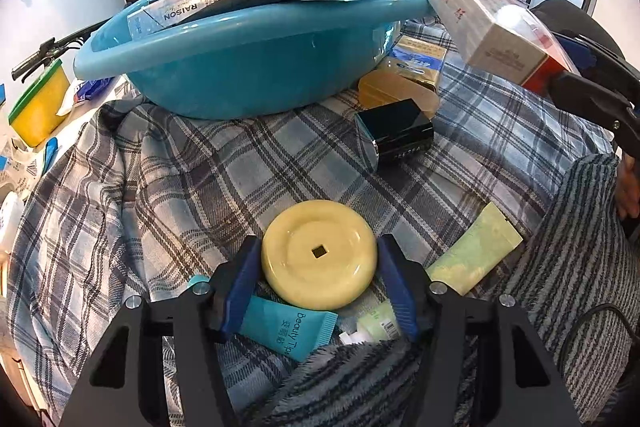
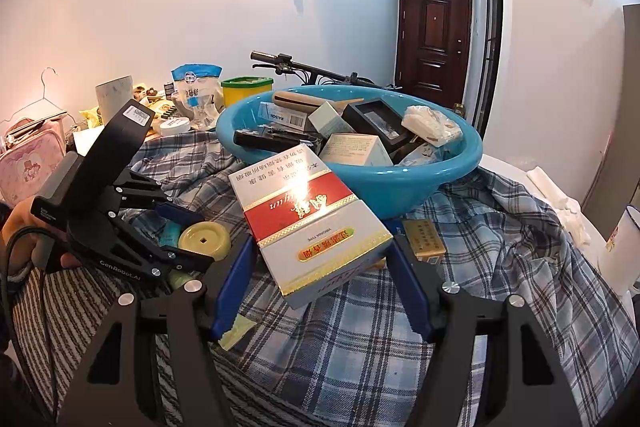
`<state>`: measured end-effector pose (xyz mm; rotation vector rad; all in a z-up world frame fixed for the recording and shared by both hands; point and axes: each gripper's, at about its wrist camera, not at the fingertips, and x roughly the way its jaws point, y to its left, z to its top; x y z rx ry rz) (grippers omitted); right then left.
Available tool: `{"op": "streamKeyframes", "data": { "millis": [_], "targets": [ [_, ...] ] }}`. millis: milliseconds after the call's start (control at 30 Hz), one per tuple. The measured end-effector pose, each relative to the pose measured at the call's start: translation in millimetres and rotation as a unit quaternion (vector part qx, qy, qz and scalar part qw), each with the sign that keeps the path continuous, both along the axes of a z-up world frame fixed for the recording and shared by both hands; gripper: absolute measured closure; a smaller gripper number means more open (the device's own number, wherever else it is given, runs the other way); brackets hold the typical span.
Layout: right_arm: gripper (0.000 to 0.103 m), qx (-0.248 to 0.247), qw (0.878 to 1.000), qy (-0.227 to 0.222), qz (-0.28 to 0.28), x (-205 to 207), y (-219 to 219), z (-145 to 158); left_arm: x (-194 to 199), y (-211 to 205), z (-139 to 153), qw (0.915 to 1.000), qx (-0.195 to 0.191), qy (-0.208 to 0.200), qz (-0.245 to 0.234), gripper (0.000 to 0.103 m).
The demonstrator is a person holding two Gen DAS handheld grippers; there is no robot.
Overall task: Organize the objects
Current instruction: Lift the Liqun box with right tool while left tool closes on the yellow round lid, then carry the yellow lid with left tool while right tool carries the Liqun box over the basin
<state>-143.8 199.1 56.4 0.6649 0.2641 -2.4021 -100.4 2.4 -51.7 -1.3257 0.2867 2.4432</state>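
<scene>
The left gripper (image 1: 319,269) has its blue fingers (image 1: 239,281) closed on a pale yellow disc (image 1: 319,253), one finger touching each side of it. The disc sits low over the plaid cloth (image 1: 224,163), near the close edge of the surface. Under it lie a teal tube (image 1: 288,329) and a small green tube (image 1: 376,323); a larger green tube (image 1: 476,251) lies just to the right, beside a striped cloth (image 1: 580,247).

The right gripper (image 2: 318,279) holds a red and white carton (image 2: 316,227), its fingers (image 2: 232,287) pressed against the carton's two sides. The carton is lifted off the cloth and tilted, just in front of the blue basin (image 2: 400,183).

The basin stands on the plaid cloth toward the far side and is piled with boxes (image 2: 352,147), a black tray (image 2: 376,119) and a white wrapped bundle (image 2: 430,125). Between the basin and the disc, a black box (image 1: 396,129) rests on the cloth, with a tan case (image 1: 396,93) and a gold box (image 1: 416,61) behind it, close to the basin. A yellow tub (image 1: 40,103) stands at the far left edge.
</scene>
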Motion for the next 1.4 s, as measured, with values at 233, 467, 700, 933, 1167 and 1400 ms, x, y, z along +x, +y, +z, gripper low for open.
{"op": "streamKeyframes", "data": {
  "millis": [233, 467, 700, 933, 1167, 1400],
  "targets": [
    [0.037, 0.000, 1.000, -0.002, -0.001, -0.5, -0.3, -0.4, -1.0, -2.2, 2.3, 1.0000, 0.003, 0.008, -0.002, 0.042],
    [0.037, 0.002, 1.000, -0.005, -0.003, -1.8, -0.5, -1.3, 19.3, -11.9, 30.9, 0.9940, 0.071, 0.081, -0.022, 0.042],
    [0.037, 0.009, 1.000, 0.006, -0.004, 1.4, -2.2, -0.5, 45.3, -23.9, 73.8, 0.9656, 0.136, 0.221, -0.019, 0.042],
    [0.037, 0.006, 1.000, 0.026, -0.001, 8.6, -2.0, 4.2, 59.2, -31.6, 90.3, 0.9436, 0.159, 0.290, -0.021, 0.042],
    [0.039, 0.001, 0.999, 0.051, 0.004, 19.1, -0.8, 14.2, 63.8, -33.6, 89.1, 0.9431, 0.158, 0.292, -0.009, 0.042],
    [0.040, -0.008, 0.999, 0.035, 0.009, 18.8, 1.2, 15.3, 65.4, -36.4, 88.9, 0.9420, 0.163, 0.293, -0.003, 0.042]
  ]
}}
